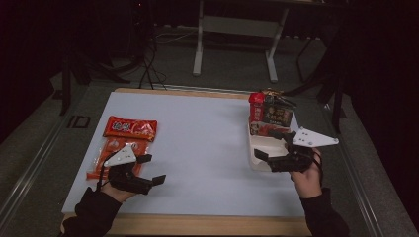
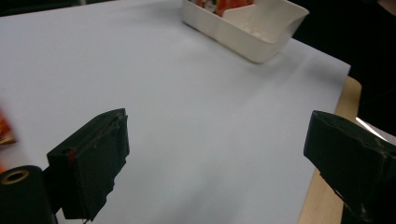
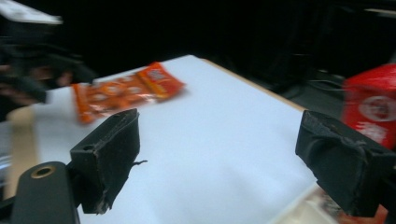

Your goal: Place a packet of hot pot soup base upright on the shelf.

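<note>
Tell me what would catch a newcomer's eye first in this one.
The orange snack packets stand out at the left of the white sheet, beside the open left claw. At the right, a white bin holds red and dark packages, with the open right claw over it.

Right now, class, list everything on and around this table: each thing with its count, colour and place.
Snack packets: two, red-orange, table's left side, overlapping.
Tray: one, white, divided, table's right side.
Red carton: one, standing in the tray's far end.
Dark packet: one, beside the carton in the tray.
Sheet: one, white, covering the wooden table.
Frame legs: two, white, floor beyond the table.
Left tool: black, open, near the packets.
Right tool: black, open, over the tray.
</note>
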Demonstrator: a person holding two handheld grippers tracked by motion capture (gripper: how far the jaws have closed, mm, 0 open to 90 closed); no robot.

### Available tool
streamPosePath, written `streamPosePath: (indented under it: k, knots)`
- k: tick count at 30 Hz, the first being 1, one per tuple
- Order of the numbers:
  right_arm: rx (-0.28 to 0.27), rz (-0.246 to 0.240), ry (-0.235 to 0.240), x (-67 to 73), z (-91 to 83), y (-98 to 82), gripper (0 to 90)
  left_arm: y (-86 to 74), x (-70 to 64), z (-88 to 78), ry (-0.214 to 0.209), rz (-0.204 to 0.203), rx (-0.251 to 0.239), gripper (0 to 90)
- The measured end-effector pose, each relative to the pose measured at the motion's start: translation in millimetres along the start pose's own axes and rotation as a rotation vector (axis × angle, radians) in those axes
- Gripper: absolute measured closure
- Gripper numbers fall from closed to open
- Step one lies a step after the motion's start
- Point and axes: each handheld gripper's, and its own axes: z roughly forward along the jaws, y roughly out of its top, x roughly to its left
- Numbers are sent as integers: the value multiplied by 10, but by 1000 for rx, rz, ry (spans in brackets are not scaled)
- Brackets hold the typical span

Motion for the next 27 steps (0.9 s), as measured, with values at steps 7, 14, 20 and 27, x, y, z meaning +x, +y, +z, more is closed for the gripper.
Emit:
streamPosePath:
  k: [7, 14, 20, 27]
  knots:
    - [30, -20, 30, 215, -55, -48, 131, -37, 151, -201, 57, 3, 10, 188]
    - [36, -3, 39, 385, -108, -148, 117, -85, 362, -373, 170, -17, 10, 438]
    - [27, 8, 67, 465, -148, -179, 119, -87, 617, -504, 300, -59, 8, 680]
    - [16, 17, 86, 500, -162, -192, 122, -106, 950, -626, 390, -103, 28, 891]
